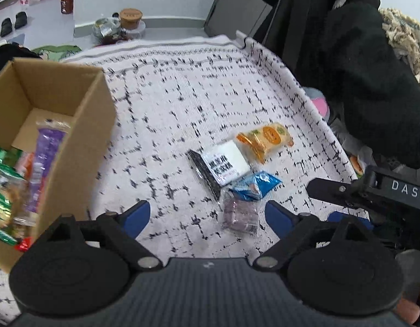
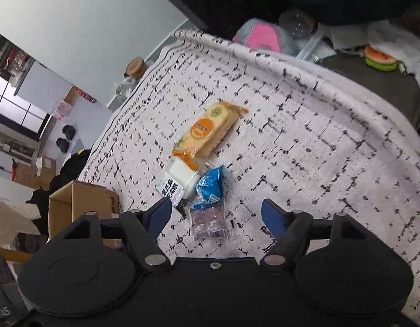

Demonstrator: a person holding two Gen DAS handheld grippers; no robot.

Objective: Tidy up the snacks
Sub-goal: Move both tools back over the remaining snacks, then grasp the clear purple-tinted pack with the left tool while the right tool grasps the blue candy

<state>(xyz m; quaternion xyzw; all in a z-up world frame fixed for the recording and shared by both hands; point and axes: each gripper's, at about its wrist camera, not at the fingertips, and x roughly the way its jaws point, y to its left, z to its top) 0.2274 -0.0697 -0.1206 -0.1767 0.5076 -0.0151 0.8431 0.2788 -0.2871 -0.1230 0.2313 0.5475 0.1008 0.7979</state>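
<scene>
Both hand-held grippers (image 1: 207, 215) (image 2: 215, 216) (spread) above snacks (image 1: 239, 214)

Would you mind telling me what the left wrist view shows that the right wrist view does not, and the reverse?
Only the left wrist view looks inside the cardboard box, where a purple packet and green packets lie, and it shows the right gripper from the side. Only the right wrist view shows the green bowl. Both show four loose snacks on the patterned cloth: orange cracker pack, white packet, blue packet and purple-grey packet. The left gripper is open and empty.
</scene>
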